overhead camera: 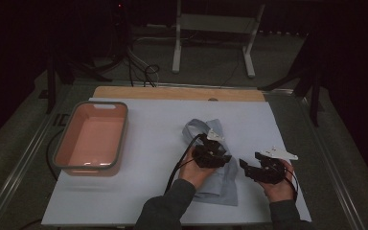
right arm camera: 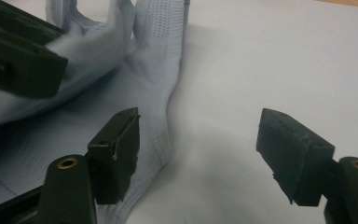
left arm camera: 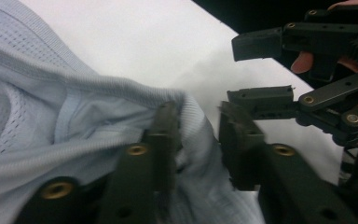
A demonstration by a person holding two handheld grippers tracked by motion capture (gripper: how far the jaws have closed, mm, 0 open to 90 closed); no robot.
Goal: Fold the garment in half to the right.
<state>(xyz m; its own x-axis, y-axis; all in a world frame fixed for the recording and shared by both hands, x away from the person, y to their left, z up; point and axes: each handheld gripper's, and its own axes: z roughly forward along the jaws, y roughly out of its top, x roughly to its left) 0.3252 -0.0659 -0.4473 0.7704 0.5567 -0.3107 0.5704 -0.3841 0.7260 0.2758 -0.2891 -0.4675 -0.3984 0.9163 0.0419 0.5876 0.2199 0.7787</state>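
Note:
A light blue mesh garment (overhead camera: 224, 186) lies crumpled on the white table sheet (overhead camera: 139, 191), right of the middle. My left gripper (overhead camera: 223, 157) is low over it. In the left gripper view its jaws (left arm camera: 198, 116) stand a little apart, with a ribbed hem of the garment (left arm camera: 74, 107) draped against one finger (left arm camera: 165, 126) and bare sheet showing through the gap. My right gripper (overhead camera: 250, 162) hovers just right of the cloth. Its jaws (right arm camera: 200, 123) are spread wide over bare sheet, one fingertip (right arm camera: 119, 140) beside the garment's edge (right arm camera: 161, 79).
A pink basin with a grey rim (overhead camera: 122, 139) stands at the left of the sheet. A wooden strip (overhead camera: 177, 93) runs along the far edge. Beyond the table stand a white frame (overhead camera: 177, 43) and cables on a dark floor.

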